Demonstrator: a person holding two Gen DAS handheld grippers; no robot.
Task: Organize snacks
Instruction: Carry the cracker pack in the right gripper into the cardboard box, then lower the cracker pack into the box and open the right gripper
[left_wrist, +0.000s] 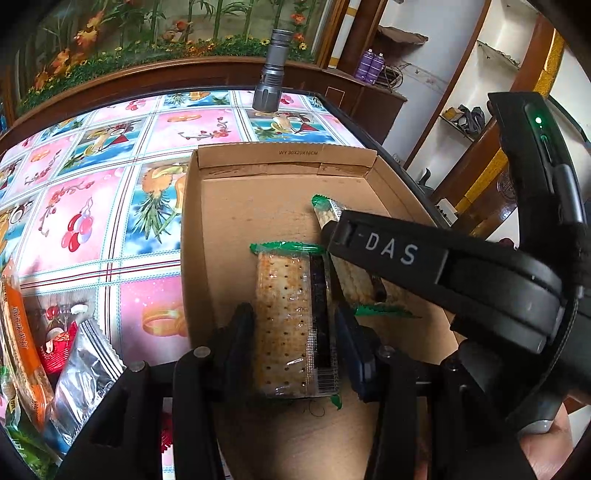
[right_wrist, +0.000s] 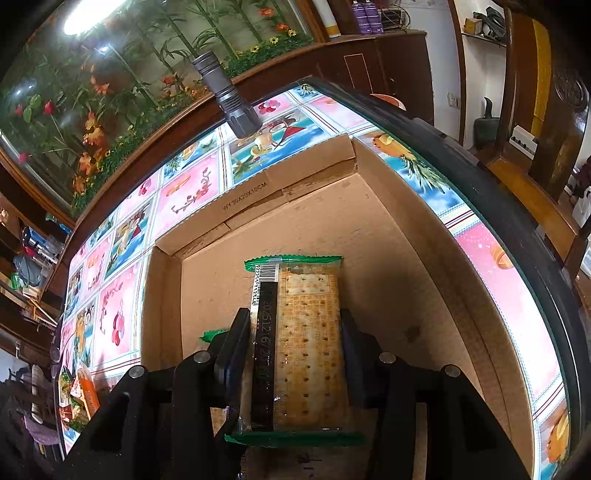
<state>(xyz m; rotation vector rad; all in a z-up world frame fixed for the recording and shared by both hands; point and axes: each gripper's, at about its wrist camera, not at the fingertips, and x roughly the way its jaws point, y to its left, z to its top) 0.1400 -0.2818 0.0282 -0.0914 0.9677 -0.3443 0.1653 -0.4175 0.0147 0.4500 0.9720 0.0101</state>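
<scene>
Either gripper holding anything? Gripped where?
Left gripper and right gripper each clamp a clear green-edged cracker packet across its long sides, over the cardboard box.

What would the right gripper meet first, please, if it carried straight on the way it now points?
Probably the cardboard box: the right gripper, jaws shut on a cracker packet, points down into it, so the packet's far end should meet the bare floor before the far wall, though depth is unclear.

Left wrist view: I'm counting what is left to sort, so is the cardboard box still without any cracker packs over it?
No. Two cracker packs are over the cardboard box, each held in a gripper.
</scene>
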